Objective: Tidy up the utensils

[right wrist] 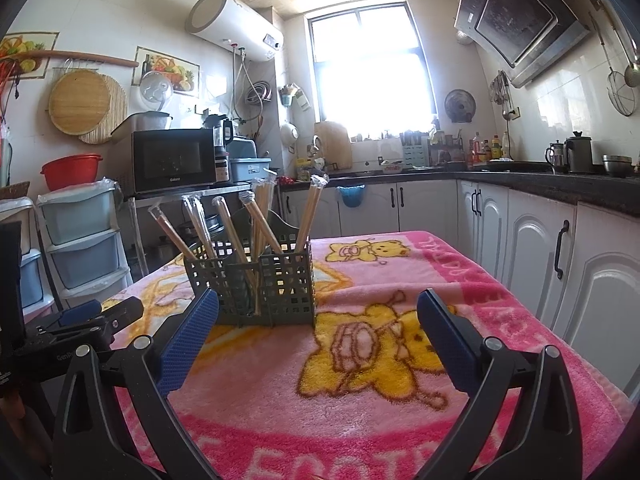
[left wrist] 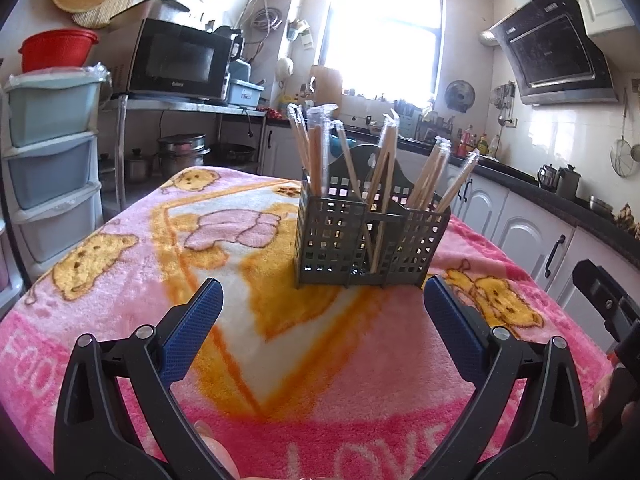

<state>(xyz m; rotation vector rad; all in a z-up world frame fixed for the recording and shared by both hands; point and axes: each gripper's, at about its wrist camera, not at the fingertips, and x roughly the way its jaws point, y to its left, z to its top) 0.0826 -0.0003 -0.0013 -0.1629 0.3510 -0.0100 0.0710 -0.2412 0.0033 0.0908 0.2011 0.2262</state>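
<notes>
Item: grey slotted holder [left wrist: 370,236], standing at centre frame on a pink blanket [left wrist: 120,280] that covers the table. Contents: wrapped chopsticks [left wrist: 384,152], all upright or leaning in its compartments; none seen loose on the blanket, so the sorting looks finished or nearly so. Left gripper [left wrist: 322,320]: jaws wide apart, holding nothing, short of the holder. Right gripper [right wrist: 318,330]: likewise wide and empty. The left view alone shows the holder's tall arched back; the right view alone shows the water heater [right wrist: 236,28] at upper left.
</notes>
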